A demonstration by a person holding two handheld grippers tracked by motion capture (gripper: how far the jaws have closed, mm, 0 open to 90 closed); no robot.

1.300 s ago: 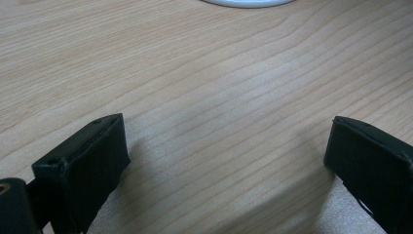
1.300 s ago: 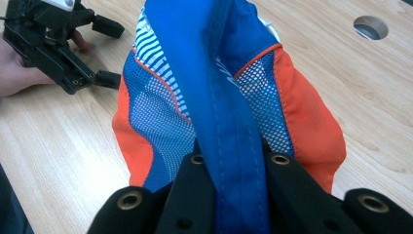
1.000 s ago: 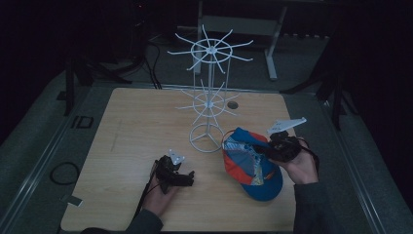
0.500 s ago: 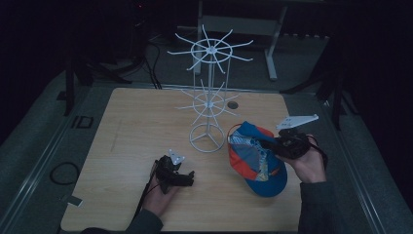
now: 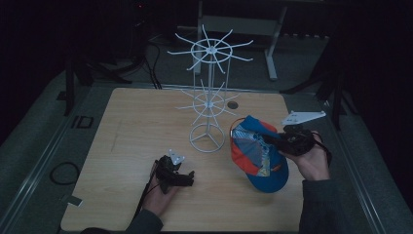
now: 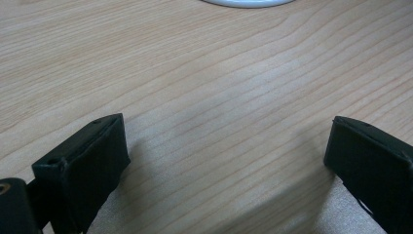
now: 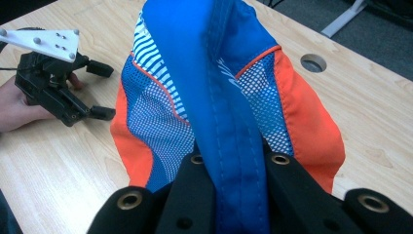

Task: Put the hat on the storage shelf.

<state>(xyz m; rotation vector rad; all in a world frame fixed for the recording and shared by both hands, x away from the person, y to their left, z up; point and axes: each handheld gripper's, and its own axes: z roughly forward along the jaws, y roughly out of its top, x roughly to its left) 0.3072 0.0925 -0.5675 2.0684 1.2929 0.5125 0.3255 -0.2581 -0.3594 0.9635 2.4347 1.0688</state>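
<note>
Your job here looks like getting the cap (image 5: 258,153) onto one of the white wire rack's (image 5: 209,92) arms, so keep lifting it clear of the desk (image 5: 136,122) before you swing it across — a soft cap dragged along the wood will fold under itself. You hold it near the desk's right edge, off to the right of the rack's ring base. Bring it in above an arm tip, not from the side: the spokes are thin and springy, and the light stand could tip or spin if the fabric snags. Aim the open underside at a lower-tier arm, the nearer target.

The desk is a pale wood-grain slab with rounded corners and a cable hole toward its far edge. The rack is white wire: a round ring foot, a slim pole, two tiers of radiating spokes. The cap is floppy cloth — blue with orange side panels, white mesh and a stitched blue band — and it hangs limp, so expect it to swing.

Your right gripper (image 5: 292,141) has its fingers (image 7: 195,195) closed tight on that blue band, which the right gripper view shows pinched between the pads. Don't loosen until the cap's weight sits on the arm.

Your left gripper (image 5: 173,173) rests on the desk near the front edge, its black, blocky fingers (image 6: 83,165) spread wide with nothing between them — free to steady the rack's base if it rocks.
</note>
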